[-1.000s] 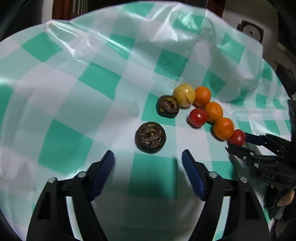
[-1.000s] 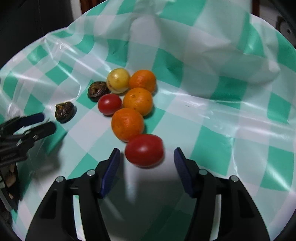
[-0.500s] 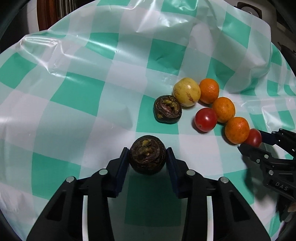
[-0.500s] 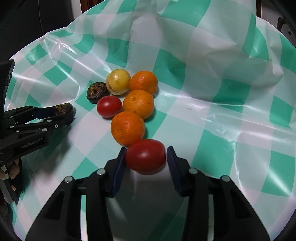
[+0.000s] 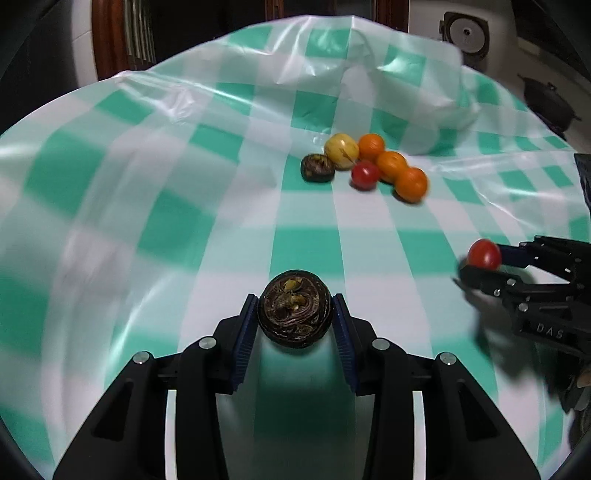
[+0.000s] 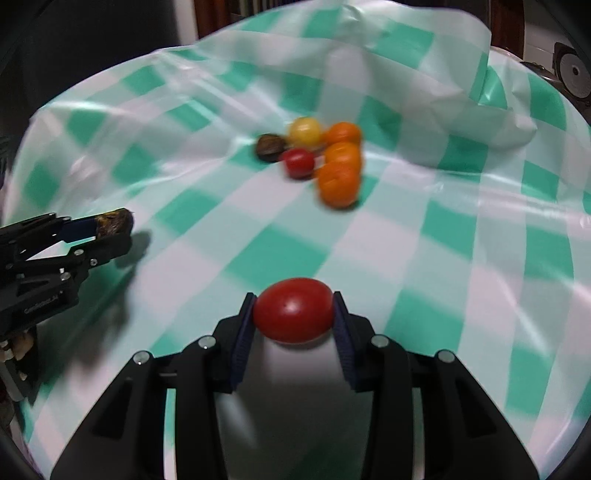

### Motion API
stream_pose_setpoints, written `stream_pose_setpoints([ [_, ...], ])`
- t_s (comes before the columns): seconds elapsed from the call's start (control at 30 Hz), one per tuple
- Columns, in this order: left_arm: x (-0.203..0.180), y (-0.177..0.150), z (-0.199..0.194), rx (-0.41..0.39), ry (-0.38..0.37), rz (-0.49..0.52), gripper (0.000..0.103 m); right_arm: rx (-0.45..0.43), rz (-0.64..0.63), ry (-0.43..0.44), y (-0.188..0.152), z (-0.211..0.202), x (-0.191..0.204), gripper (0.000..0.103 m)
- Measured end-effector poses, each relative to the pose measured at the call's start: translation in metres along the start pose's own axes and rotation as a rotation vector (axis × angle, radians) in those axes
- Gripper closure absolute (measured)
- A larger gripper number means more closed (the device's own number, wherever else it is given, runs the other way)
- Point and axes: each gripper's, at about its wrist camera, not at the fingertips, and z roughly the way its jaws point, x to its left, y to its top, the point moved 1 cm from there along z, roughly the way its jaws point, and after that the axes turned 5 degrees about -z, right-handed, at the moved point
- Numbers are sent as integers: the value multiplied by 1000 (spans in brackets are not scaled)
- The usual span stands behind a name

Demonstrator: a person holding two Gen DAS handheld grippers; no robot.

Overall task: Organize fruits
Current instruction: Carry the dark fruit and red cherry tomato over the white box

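Note:
My left gripper (image 5: 294,321) is shut on a dark brown wrinkled fruit (image 5: 294,314), held above the green-and-white checked cloth (image 5: 166,206). My right gripper (image 6: 294,317) is shut on a red tomato (image 6: 293,315); the same tomato (image 5: 484,253) shows at the right of the left wrist view. Farther back on the cloth lies a cluster: a second dark fruit (image 5: 317,168), a yellow fruit (image 5: 341,150), a small red tomato (image 5: 365,174) and three oranges (image 5: 410,183). In the right wrist view the left gripper (image 6: 110,229) appears at the left edge with its dark fruit (image 6: 112,222).
The cloth is wrinkled and bunched up at the back right (image 5: 417,107). A dark pot (image 5: 550,107) and a round fan-like object (image 5: 463,33) stand beyond the table's right side. A person's fingers (image 6: 14,343) show behind the left gripper.
Both grippers closed on their fruit, the left on the dark fruit and the right on the tomato, then drew back from the cluster with them. The cluster now sits farther away.

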Motion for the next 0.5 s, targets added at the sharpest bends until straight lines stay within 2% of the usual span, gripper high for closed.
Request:
stream_pose_setpoints([
  [0.27, 37, -77, -97, -75, -31, -90, 65, -82, -56, 113, -46, -73, 83, 62],
  [0.43, 76, -137, -169, -140, 8, -164, 65, -88, -166, 174, -60, -105, 155, 62],
  [0.5, 92, -158, -193, -164, 41, -190, 65, -92, -241, 228, -66, -117, 196, 62],
])
